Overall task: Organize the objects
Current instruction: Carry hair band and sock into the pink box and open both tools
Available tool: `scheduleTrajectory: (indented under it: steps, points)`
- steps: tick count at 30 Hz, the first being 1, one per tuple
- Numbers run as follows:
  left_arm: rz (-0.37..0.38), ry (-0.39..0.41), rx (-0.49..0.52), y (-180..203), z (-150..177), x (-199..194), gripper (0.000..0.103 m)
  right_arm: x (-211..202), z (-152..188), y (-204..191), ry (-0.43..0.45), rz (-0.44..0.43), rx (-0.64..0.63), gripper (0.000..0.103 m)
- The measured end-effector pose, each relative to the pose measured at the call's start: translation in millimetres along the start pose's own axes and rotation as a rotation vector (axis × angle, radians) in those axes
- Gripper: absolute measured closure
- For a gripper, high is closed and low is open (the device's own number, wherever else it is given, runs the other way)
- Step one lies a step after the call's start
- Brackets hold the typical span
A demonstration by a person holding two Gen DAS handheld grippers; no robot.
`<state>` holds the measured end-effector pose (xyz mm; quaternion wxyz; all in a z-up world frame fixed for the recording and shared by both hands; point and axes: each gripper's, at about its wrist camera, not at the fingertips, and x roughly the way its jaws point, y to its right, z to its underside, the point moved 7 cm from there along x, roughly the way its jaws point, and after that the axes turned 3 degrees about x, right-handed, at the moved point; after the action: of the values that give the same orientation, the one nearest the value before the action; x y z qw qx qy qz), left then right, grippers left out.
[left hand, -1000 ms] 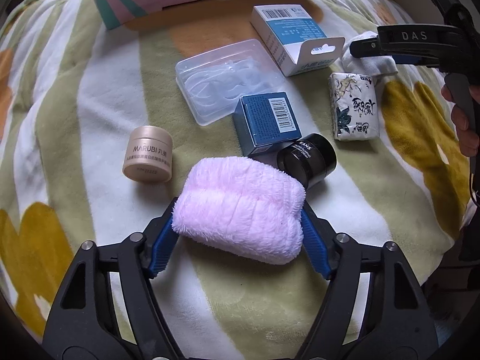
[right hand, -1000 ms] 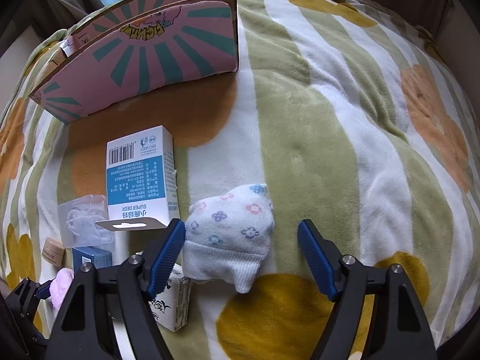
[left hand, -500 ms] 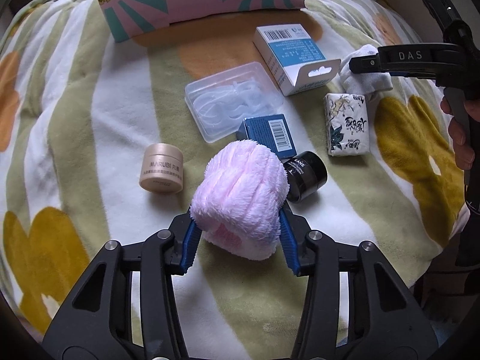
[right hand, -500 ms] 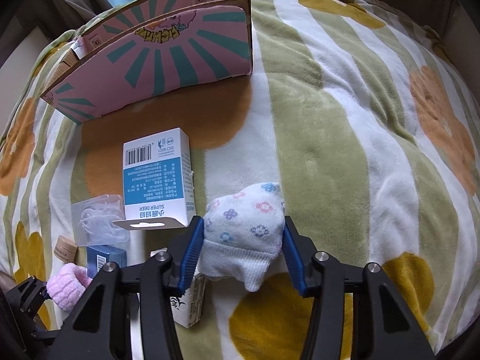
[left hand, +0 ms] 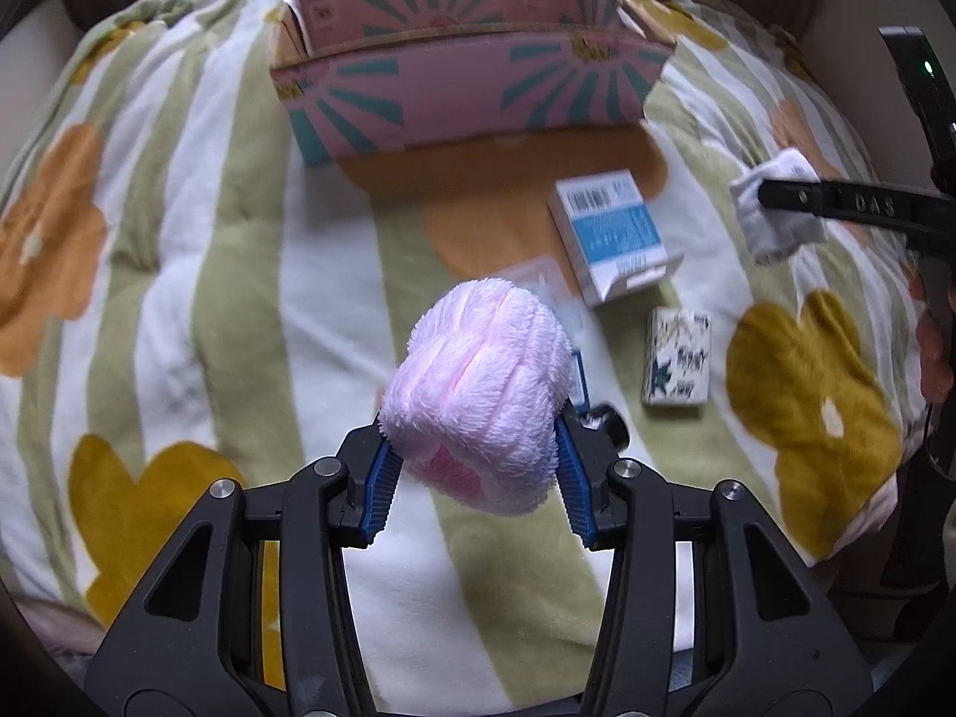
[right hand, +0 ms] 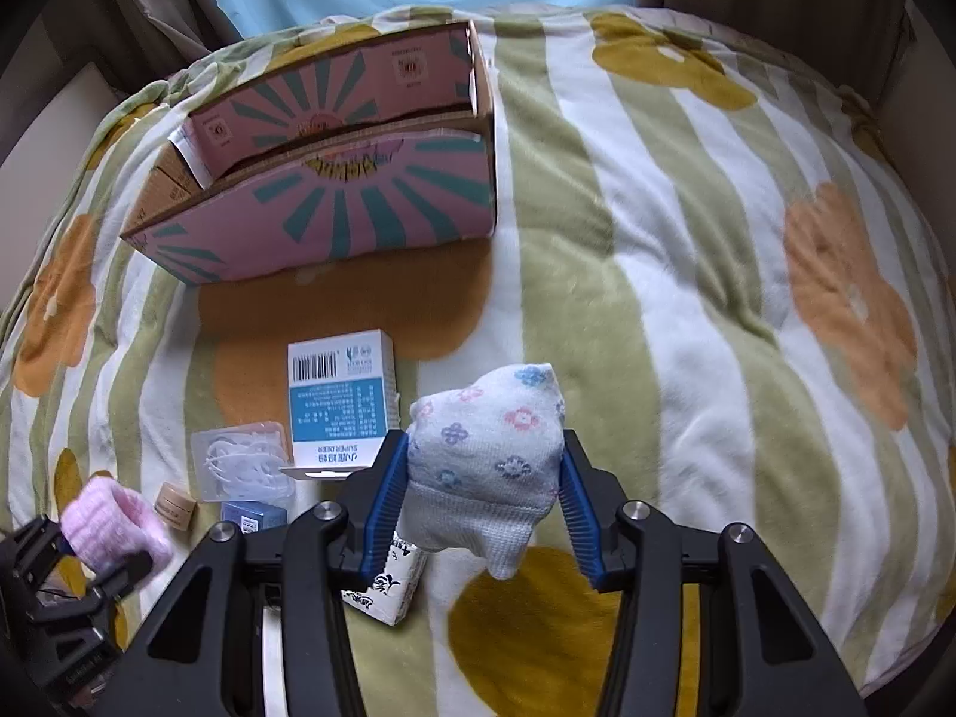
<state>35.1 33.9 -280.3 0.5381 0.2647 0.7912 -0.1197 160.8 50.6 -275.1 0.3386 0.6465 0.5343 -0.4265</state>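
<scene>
Both bundles have come up off the blanket (right hand: 687, 275) since a second ago, when each lay on it between wide-set jaws. The left gripper (left hand: 472, 466) has just been closing and is now pinching the pink towel (left hand: 478, 394) between its blue pads, holding it clear of the bedding at the middle of the left view. The right gripper (right hand: 484, 502) is clamping the flowered sock (right hand: 490, 454) the same way, its cuff hanging down between the pads.

In the right view the pink box (right hand: 334, 203) is standing open at 11 o'clock, well apart from both bundles. The blue-and-white carton (right hand: 340, 394) is lying at 9 o'clock of the sock, with the clear case (right hand: 239, 466) just beside it further toward 9. A beige jar (right hand: 174, 505) and a blue box (right hand: 254, 517) are sitting near the case at its 6 o'clock side, and a printed pack (right hand: 388, 585) is lying partly hidden under the left pad.

In the left view the sock is showing at 2 o'clock, held in the other tool, with a person's fingers (left hand: 935, 352) at 3 o'clock on its handle. A dark jar (left hand: 606, 421) is peeking out just right of the towel.
</scene>
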Motion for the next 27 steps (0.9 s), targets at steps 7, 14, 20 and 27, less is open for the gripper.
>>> scheduleTrajectory:
  steps: [7,14,20,27]
  points:
    - [-0.031,0.063,-0.053,-5.7,-65.6,-36.9,0.061,-38.7,-37.9,10.9,0.017,0.005,-0.019,0.058]
    - [-0.054,0.133,-0.025,-20.6,-153.8,-60.0,0.061,-59.9,-95.8,14.7,0.062,0.037,-0.032,0.058]
    - [-0.049,0.155,-0.009,-35.1,-230.0,-47.9,0.061,-57.2,-150.0,-2.9,0.097,0.042,-0.056,0.058]
    - [-0.049,0.120,0.012,-50.0,-291.8,1.8,0.061,-19.9,-204.1,-37.9,0.082,0.019,-0.088,0.058]
